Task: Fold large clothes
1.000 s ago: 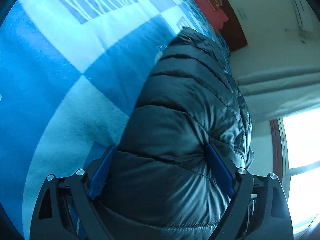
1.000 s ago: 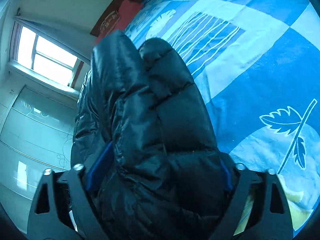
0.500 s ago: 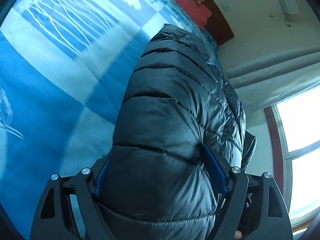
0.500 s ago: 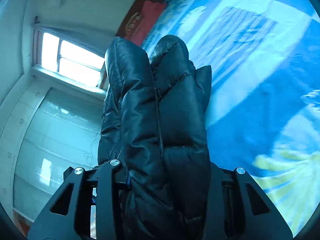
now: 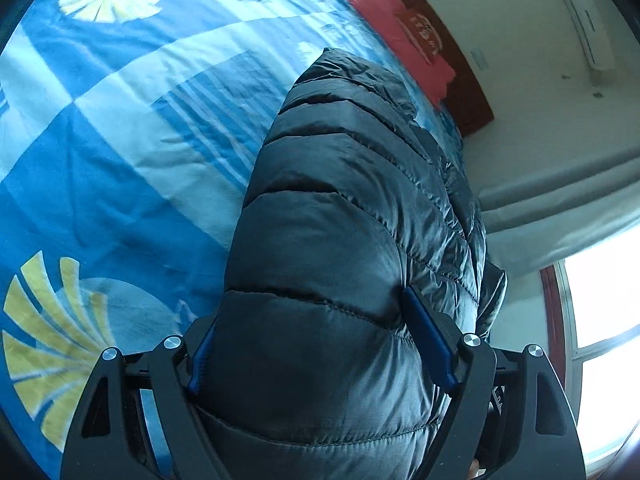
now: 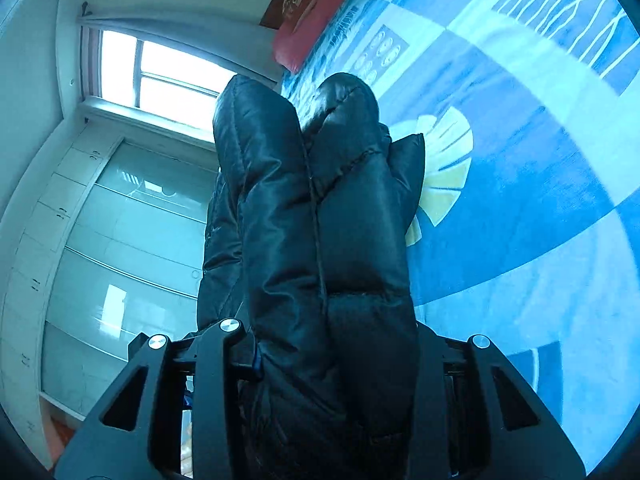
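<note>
Left tongs point(image 5: 316, 344) clamped on black puffer jacket point(image 5: 344, 208), blue pads point(image 5: 426, 340) pressing into a thick quilted roll. Jaws set wide round the bulk after closing a little. Right tongs point(image 6: 332, 344) clenched on another bunch of same jacket point(image 6: 320, 216), jaws set much narrower after a sharp squeeze, pads mostly buried in fabric. Jacket shell glossy, slick, stitched in horizontal puffed channels; in right view two rounded lobes side by side with a seam between. Jacket held up over the bed point(image 5: 120, 140), hanging from both tongs. Bedspread soft, fleecy, blue and pale checks with yellow fan leaf prints point(image 5: 52, 320) and white line motifs. Red pillow point(image 5: 400, 52) at far end of bed against dark wood headboard point(image 5: 452, 76). Bright window point(image 6: 160, 76), pale curtain point(image 5: 560, 208), glossy wardrobe panels point(image 6: 120, 248) beside bed.
</note>
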### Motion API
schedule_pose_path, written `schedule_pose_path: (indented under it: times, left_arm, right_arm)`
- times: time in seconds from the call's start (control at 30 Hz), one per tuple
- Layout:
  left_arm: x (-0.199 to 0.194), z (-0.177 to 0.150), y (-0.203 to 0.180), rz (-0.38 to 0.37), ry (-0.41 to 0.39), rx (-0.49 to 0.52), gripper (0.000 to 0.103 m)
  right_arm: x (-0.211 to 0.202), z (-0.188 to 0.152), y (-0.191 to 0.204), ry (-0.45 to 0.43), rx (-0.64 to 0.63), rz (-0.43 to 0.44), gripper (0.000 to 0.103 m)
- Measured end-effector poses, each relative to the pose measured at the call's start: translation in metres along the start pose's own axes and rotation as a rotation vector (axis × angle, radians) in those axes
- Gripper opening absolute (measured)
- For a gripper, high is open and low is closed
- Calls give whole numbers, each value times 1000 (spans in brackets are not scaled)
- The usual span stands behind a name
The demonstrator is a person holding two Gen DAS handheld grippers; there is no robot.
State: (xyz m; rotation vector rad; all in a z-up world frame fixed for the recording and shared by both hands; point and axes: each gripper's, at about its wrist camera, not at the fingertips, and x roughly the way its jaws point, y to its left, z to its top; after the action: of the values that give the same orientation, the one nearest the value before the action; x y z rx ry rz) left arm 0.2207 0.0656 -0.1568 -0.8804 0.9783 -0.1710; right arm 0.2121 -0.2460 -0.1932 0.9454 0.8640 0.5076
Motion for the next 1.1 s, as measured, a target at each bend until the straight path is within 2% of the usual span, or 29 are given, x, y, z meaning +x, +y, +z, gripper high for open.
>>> schedule_pose_path:
  times: [0.1,0.33,0.5,0.57,0.63,0.77,0.83,0.93,1.1]
  left_arm:
    - [11,-4,8,13,1,-3,81]
    - [4,-1,12,15,-6,18,83]
    - [-14,8,17,5,23,22,83]
    - [-24,11,20,2,22,27,83]
    - [-37,14,22,-9,10,32,83]
    - [-58,28,28,-29,-45,51,83]
    - [-56,40,29,-23,-52,50,83]
    - [-39,59,25,-63,-13,32,83]
    - [-5,72,9,-48,19,61,83]
  right_arm:
    - [9,3,-9,-3,40,3,38]
    - [6,-1,-7,-6,24,-26,42]
    - [5,5,-1,1,11,-46,55]
    - [-2,4,5,5,-25,-68,67]
    - [-13,2,9,5,-57,-81,72]
    - [-32,10,15,-19,-65,-63,76]
    - [-32,23,20,-30,-61,-54,78]
    - [-18,47,22,-15,-45,-71,81]
    - [18,76,14,23,11,-96,81]
